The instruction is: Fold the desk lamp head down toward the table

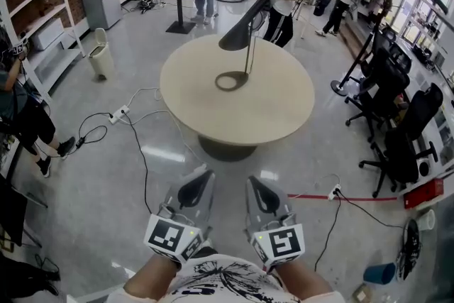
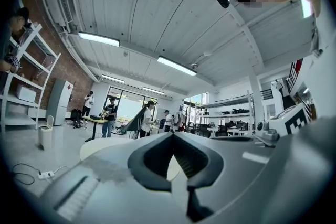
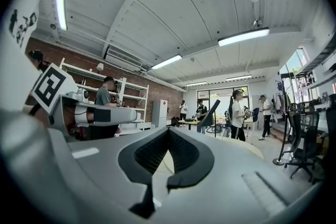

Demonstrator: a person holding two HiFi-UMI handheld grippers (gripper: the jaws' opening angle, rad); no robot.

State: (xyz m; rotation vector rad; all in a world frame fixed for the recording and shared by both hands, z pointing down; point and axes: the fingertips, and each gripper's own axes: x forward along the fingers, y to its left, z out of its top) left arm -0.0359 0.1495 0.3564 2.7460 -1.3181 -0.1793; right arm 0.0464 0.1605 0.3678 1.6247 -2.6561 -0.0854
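- Black lamp [image 1: 249, 57] stands on the far half of the round beige surface [image 1: 284, 110]. We see its ring base [image 1: 232, 81] lying flat, a thin stem rising upright from the base, and the cone head [image 1: 236, 36] raised and tilted, well clear of the surface.
- For containers, we find a pale bin [image 1: 101, 60] on the floor [image 1: 128, 174] near the white shelves [image 1: 42, 25], and a blue cup [image 1: 379, 273] at the lower right. We cannot tell what either holds.
- Only the head view shows us the ring base and the whole top of the surface. Both gripper views look low and level, so there we get just the surface's edge with the lamp's head above it.
- The right gripper view alone shows us the left gripper from the side, with its left cube [image 3: 50, 86]. The left gripper view catches the right cube [image 2: 291, 120] at its right edge.
- The left gripper [image 1: 201, 179] has its jaws closed, tips together, with nothing between them. Through the gap behind the tips we see only the pale surface.
- The right gripper [image 1: 257, 184] is the same, its jaws closed on nothing.
- The left hand [image 1: 152, 284] and right hand [image 1: 308, 286] sit low at the bottom of the head view, side by side. We see both grippers pointing forward at the surface, over the grey floor, well apart from the surface and the lamp.
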